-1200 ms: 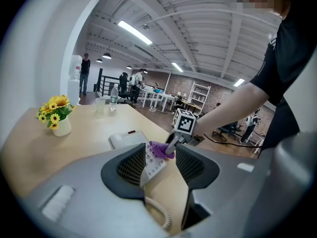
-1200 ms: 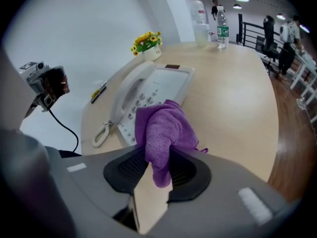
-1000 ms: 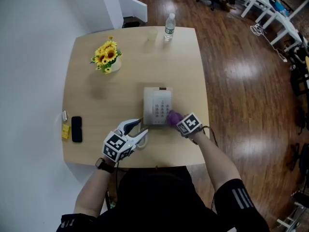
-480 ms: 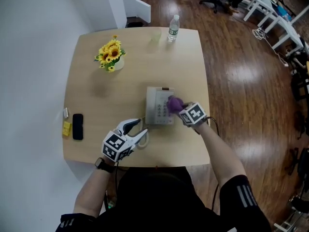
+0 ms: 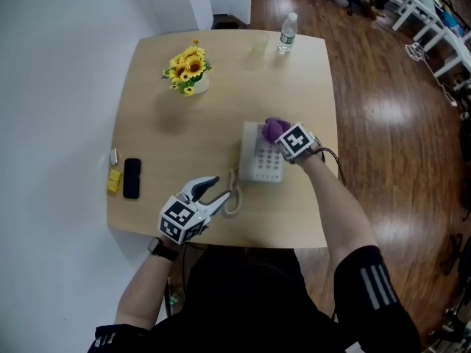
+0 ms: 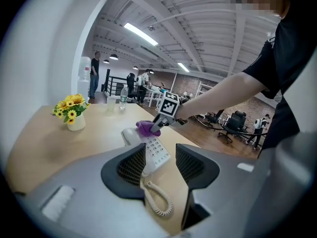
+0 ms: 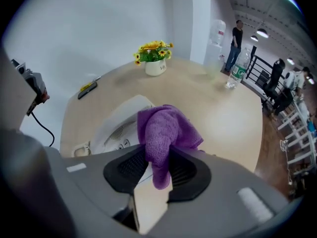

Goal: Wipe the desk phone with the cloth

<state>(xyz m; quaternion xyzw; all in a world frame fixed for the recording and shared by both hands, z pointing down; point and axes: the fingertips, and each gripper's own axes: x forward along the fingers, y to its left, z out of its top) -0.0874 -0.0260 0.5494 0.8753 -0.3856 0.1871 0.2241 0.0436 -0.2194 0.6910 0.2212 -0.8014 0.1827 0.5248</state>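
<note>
A white desk phone (image 5: 260, 160) lies on the wooden table (image 5: 184, 145), its coiled cord (image 5: 234, 199) trailing toward the near edge. My right gripper (image 5: 282, 133) is shut on a purple cloth (image 5: 274, 129) and presses it on the phone's far end. In the right gripper view the cloth (image 7: 163, 138) bulges out from between the jaws over the phone's top (image 7: 119, 123). My left gripper (image 5: 212, 194) stands open near the table's front edge, just left of the cord. In the left gripper view the phone (image 6: 151, 152) and cord (image 6: 156, 200) show between the open jaws.
A vase of sunflowers (image 5: 189, 68) stands at the far left of the table. A water bottle (image 5: 286, 33) and a clear cup (image 5: 257, 46) sit at the far edge. A black mobile phone (image 5: 132, 178) and a yellow item (image 5: 114, 181) lie at the left edge.
My right gripper has slid the purple cloth from the phone's near right corner up along the keypad to its far end. The left gripper has stayed where it was.
</note>
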